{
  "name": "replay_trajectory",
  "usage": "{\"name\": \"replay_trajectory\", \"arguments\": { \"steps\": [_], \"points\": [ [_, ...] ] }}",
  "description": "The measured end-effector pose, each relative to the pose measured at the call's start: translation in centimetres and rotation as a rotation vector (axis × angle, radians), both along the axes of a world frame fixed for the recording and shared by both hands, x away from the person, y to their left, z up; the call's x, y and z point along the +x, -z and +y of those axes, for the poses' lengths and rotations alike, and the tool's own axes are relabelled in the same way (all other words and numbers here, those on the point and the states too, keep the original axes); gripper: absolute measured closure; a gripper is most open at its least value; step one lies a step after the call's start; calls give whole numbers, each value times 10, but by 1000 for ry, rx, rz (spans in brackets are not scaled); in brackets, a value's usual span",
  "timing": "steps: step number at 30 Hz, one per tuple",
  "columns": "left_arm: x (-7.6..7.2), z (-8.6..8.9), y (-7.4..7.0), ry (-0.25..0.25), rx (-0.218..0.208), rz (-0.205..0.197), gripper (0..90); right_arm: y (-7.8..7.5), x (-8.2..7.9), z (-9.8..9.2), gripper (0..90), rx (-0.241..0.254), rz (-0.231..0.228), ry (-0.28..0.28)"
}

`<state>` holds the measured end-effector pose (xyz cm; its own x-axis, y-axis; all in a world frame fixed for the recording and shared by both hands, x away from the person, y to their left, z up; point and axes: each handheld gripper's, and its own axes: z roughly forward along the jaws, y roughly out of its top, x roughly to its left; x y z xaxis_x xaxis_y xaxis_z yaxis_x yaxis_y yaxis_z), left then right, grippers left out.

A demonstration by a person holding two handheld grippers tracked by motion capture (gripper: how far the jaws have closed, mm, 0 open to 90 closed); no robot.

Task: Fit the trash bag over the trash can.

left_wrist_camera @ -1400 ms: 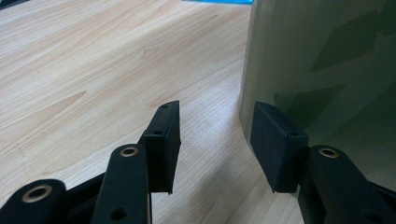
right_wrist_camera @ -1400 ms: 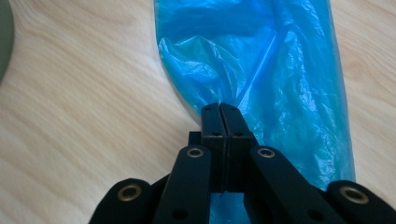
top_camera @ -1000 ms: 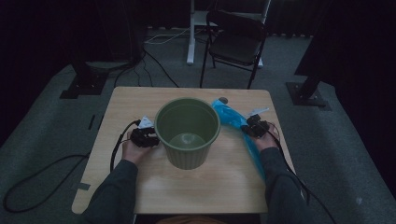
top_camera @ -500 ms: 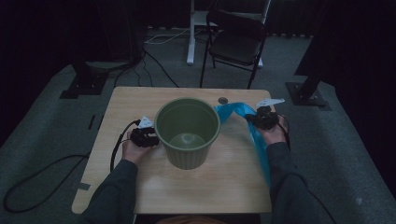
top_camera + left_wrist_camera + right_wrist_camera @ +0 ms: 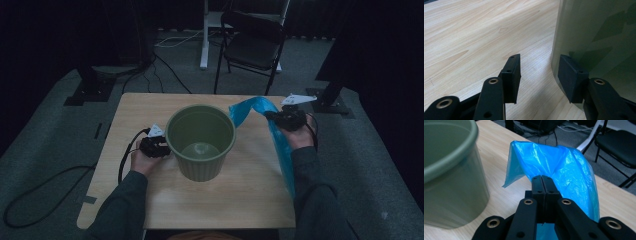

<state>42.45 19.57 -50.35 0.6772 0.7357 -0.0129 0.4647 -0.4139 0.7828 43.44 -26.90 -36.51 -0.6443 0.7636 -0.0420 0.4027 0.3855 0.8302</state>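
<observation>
A green plastic bin [image 5: 201, 140] stands upright in the middle of the wooden table [image 5: 150, 105]. My left gripper [image 5: 161, 147] rests on the table at the bin's left side, open, one pad [image 5: 571, 77] touching the bin wall [image 5: 599, 37] and the other [image 5: 511, 75] over bare wood. My right gripper [image 5: 272, 116] is raised to the right of the bin, shut on a blue plastic bag [image 5: 280, 145]. The bag [image 5: 559, 165] arches up above the closed jaws and hangs down toward the table's right edge.
A black folding chair [image 5: 252, 45] and a white stand leg [image 5: 204, 35] are beyond the table's far edge. Cables [image 5: 45, 185] trail on the grey floor at left. The table's near part in front of the bin is bare wood.
My right gripper has risen with the blue bag, lifting it off the table and stretching it out. The left gripper and the bin have stayed put.
</observation>
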Motion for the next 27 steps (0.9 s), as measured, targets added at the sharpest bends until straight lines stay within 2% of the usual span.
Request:
{"name": "replay_trajectory", "arguments": {
  "steps": [5,13,21,27],
  "points": [
    [0,0,0,0,-1,0,534,-17,-5,0,898,-6,-28,-16],
    [0,0,0,-1,-2,1,536,-46,-13,1,898,12,-76,-42],
    [0,-2,0,5,-5,2,537,-79,-29,11,898,34,-136,-111],
    [0,-4,0,9,0,-2,537,-99,-40,25,898,21,-166,-168]
  ]
}}
